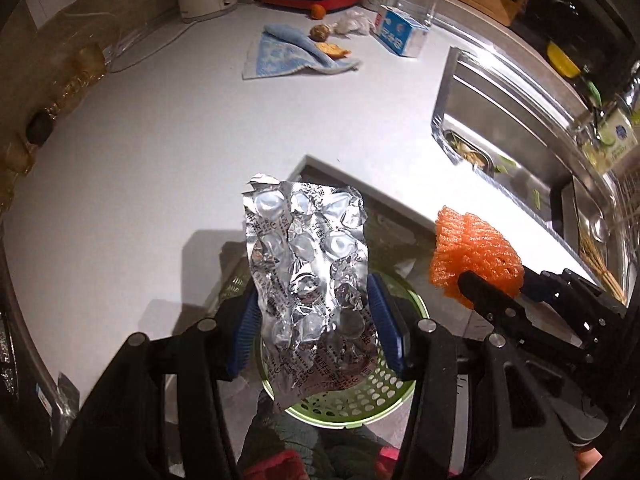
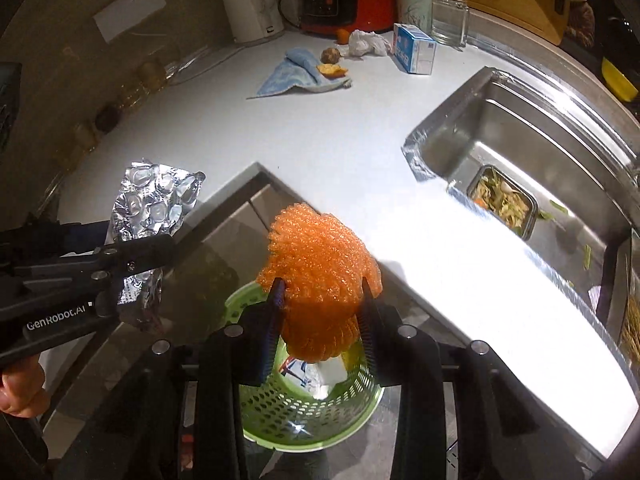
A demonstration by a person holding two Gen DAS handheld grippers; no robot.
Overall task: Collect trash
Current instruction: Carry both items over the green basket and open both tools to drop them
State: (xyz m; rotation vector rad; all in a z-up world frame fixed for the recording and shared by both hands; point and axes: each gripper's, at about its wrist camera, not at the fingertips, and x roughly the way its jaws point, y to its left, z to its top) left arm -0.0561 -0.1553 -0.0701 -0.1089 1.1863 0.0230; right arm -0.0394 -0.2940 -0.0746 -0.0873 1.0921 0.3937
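You've got both tongs loaded and parked over the green basket [image 2: 308, 400] on the floor, which makes sense since that's clearly the bin: there's already some white packaging sitting in the bottom. Left tongs [image 1: 312, 328] are clamped on one empty foil pill sheet [image 1: 306, 268], held upright so it'll drop straight in. Right tongs [image 2: 322, 320] are squeezing one orange foam fruit net [image 2: 320, 264], which hangs right above the basket mouth. Back on the bench [image 2: 320, 136] I count what looks like more trash: one blue cloth [image 2: 296, 72], one small carton [image 2: 414, 50], one crumpled white wrapper [image 2: 366, 44] and a bit of orange peel [image 2: 332, 70]. One sink [image 2: 520, 152] too, with scraps in its strainer.
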